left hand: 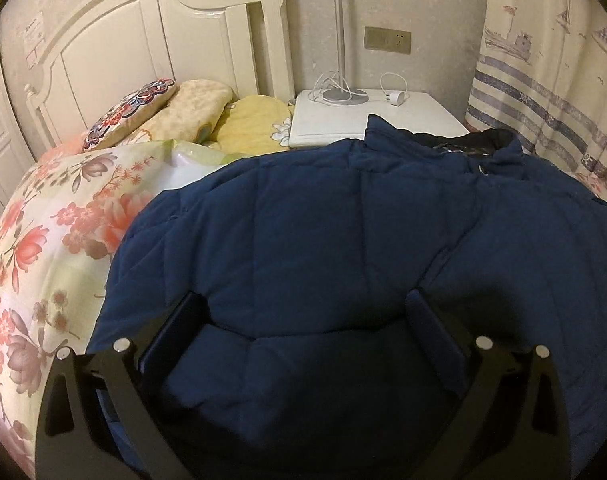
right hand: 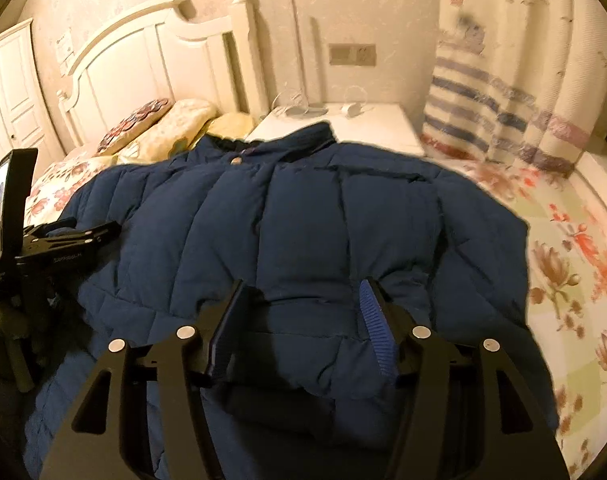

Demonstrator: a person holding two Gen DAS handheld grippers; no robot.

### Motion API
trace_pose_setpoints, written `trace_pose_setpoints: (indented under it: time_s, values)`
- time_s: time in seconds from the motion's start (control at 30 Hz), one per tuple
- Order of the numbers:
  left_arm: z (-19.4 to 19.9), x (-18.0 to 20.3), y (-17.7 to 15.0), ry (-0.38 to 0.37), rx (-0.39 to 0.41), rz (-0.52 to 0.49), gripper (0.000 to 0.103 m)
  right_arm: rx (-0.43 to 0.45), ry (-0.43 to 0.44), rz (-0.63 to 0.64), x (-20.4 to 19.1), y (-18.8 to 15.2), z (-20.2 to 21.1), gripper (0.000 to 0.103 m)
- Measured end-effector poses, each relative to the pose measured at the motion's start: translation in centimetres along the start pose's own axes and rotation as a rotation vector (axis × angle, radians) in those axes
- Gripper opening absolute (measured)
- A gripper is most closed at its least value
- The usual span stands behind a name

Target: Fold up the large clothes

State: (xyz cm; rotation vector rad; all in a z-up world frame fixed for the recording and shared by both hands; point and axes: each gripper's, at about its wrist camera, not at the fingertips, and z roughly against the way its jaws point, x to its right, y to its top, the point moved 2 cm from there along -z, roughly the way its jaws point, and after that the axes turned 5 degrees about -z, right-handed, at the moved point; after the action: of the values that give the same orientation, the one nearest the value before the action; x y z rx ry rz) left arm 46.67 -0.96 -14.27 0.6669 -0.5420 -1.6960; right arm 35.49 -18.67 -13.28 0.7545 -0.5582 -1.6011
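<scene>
A dark blue padded jacket (right hand: 295, 216) lies spread flat on a bed with a floral bedspread (right hand: 571, 264), its collar toward the white nightstand (left hand: 383, 116). The right tongs (right hand: 303, 296) stand apart just above the jacket's lower part, clamping nothing. The left tongs (left hand: 303, 308) are spread wide over the jacket's quilted surface, also empty. Pillows (left hand: 191, 108) rest against the white headboard (left hand: 143, 40).

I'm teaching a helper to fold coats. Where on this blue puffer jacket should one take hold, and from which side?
Probably the bottom hem of the jacket, from the near edge. It lies flat on the bed, collar far, and the hem's padded roll bulges up nearest, giving something to pinch.
</scene>
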Motion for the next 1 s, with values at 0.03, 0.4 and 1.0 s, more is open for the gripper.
trace_pose_setpoints:
  time_s: [0.03,0.4,1.0]
  values:
    - [0.0,0.1,0.1,0.003,0.001,0.000,0.101,0.043,-0.017,-0.002,0.0,0.0,0.7,0.057]
    - [0.2,0.3,0.2,0.007,0.002,0.002,0.101,0.080,-0.090,0.061,-0.6,5.1,-1.0,0.081]
    - [0.3,-0.2,0.2,0.003,0.008,0.018,0.101,-0.074,-0.072,0.204,-4.2,-0.3,-2.1,0.089]
